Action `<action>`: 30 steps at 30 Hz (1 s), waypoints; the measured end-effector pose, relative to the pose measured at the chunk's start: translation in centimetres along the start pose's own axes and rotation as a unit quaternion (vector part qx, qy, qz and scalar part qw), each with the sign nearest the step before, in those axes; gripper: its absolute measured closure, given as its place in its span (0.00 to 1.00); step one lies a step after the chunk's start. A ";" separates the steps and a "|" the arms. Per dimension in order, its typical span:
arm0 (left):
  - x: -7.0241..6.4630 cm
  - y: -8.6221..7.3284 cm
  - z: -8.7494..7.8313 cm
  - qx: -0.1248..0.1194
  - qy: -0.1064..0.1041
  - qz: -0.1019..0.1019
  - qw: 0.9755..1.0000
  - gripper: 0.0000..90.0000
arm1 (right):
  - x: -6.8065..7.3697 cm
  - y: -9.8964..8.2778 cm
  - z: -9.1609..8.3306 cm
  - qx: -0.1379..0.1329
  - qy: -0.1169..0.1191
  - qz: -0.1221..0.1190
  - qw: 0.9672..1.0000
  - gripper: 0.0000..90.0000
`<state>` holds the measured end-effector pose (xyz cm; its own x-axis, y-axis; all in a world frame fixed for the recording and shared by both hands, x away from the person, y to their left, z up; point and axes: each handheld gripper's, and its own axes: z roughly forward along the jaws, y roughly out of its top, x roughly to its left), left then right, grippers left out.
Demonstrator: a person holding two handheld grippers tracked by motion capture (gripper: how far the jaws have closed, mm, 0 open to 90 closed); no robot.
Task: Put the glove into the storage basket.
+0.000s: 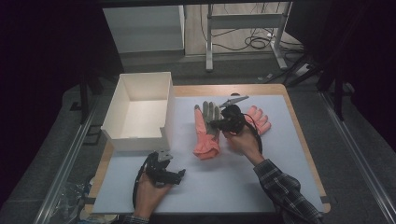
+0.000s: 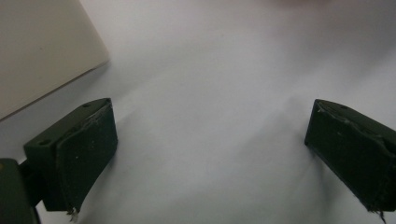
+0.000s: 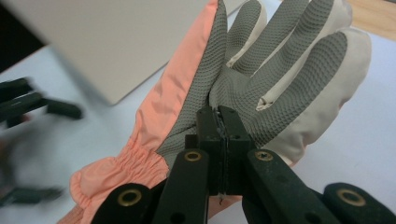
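A salmon glove with a grey textured palm (image 1: 206, 132) lies palm up in the middle of the pale mat, its cuff toward the person. My right gripper (image 1: 215, 123) comes at it from the right. In the right gripper view the jaws are together, and the gripper (image 3: 219, 113) is shut on a fold of the grey palm (image 3: 261, 70). A second salmon glove (image 1: 259, 119) lies just right of that hand, partly hidden by it. My left gripper (image 1: 175, 176) rests low at the front left, open; its view has bare mat under the gripper (image 2: 210, 135).
An open white box (image 1: 136, 140) stands on the left of the table, its near wall close to the left gripper and its corner (image 2: 42, 46) beside the left jaw. Wooden table edges (image 1: 299, 135) frame the mat. Cables and a metal frame are beyond the table.
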<state>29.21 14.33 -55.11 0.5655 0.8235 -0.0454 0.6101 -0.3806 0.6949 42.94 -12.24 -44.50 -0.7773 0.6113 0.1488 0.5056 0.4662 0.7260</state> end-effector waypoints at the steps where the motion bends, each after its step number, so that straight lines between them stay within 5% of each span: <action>1: 0.0 0.0 0.0 0.000 0.000 0.000 1.000 0.03 | 0.0 0.0 0.0 0.000 0.000 0.000 1.000 0.99; 13: 0.0 0.0 0.0 0.000 0.001 0.001 1.000 0.03 | 3.4 -5.4 -3.5 -0.013 0.046 0.010 0.999 0.98; 21: 0.0 0.0 0.0 0.001 0.000 0.000 1.000 0.03 | 3.3 -9.2 -1.7 0.011 0.041 0.028 0.999 0.98; 25: 0.0 0.0 0.0 0.001 0.000 0.000 1.000 0.03 | 2.7 -10.0 -1.2 0.016 0.047 0.028 0.998 0.87; 30: 0.0 0.0 0.0 0.002 0.001 0.002 1.000 0.03 | 2.3 -9.3 -2.9 -0.004 0.037 0.016 0.999 0.70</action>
<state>29.21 14.35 -55.08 0.5663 0.8232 -0.0413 0.6100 -0.3849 0.6927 35.38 -16.98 -48.98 -0.7865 0.5764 0.2217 0.5284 0.4422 0.7247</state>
